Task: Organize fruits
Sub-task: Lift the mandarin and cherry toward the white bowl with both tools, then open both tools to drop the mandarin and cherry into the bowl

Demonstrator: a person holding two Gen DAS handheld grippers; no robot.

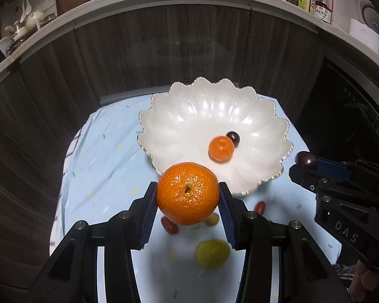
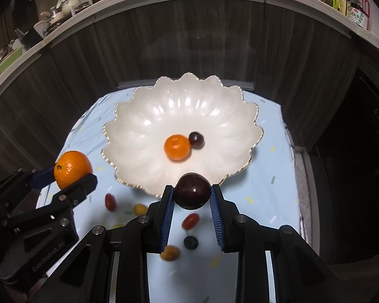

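My left gripper (image 1: 188,194) is shut on a large orange mandarin (image 1: 187,193), held above the cloth just short of the white scalloped bowl (image 1: 189,116). My right gripper (image 2: 192,194) is shut on a dark purple grape (image 2: 192,192), held at the bowl's near rim (image 2: 128,136). The bowl holds a small mandarin (image 2: 177,147) and a dark grape (image 2: 196,139). The right gripper with its grape (image 1: 306,160) shows at the right of the left wrist view. The left gripper with its mandarin (image 2: 72,168) shows at the left of the right wrist view.
Loose fruit lies on the light blue cloth (image 1: 101,151) in front of the bowl: red cherry tomatoes (image 2: 190,221) (image 2: 110,201), yellow ones (image 2: 139,209) (image 2: 169,253), a blueberry (image 2: 190,242) and a green fruit (image 1: 211,253). Dark cabinet fronts (image 1: 164,45) stand behind the table.
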